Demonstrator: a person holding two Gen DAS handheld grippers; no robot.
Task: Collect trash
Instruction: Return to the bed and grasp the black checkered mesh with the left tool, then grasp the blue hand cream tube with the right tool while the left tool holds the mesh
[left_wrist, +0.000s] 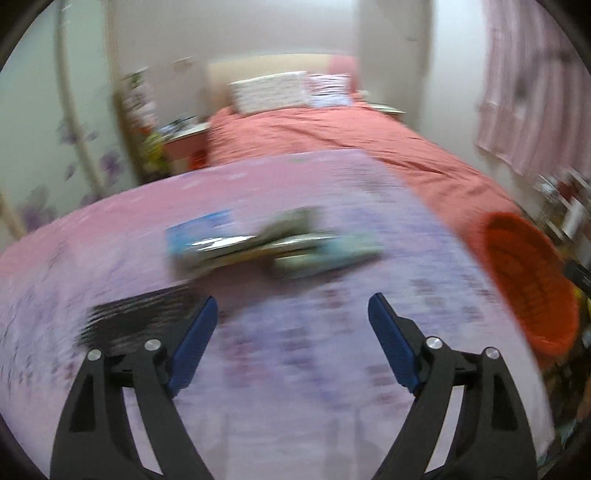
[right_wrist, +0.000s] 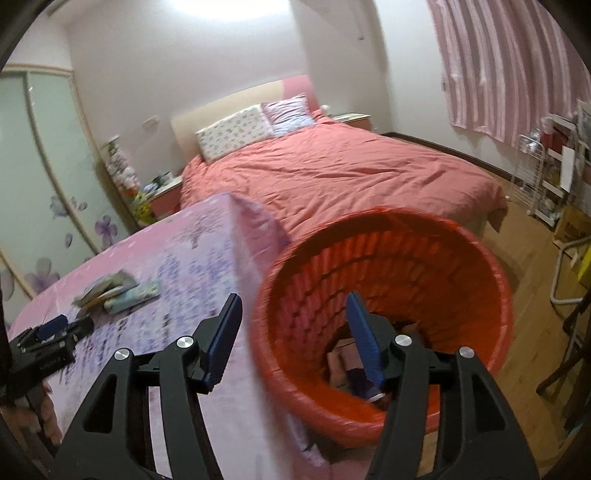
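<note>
Two tongs, both with jaws apart and nothing between them. The left tongs (left_wrist: 291, 314) hang over a table covered in a pink flowered cloth (left_wrist: 332, 369), facing a small heap of wrappers (left_wrist: 273, 247), blurred, well ahead of the tips. The right tongs (right_wrist: 291, 314) hang at the near rim of a red basket (right_wrist: 480, 258) beside the table, scraps already inside. Best approach, probably: lower the left tongs around one wrapper's edge and close gently.
</note>
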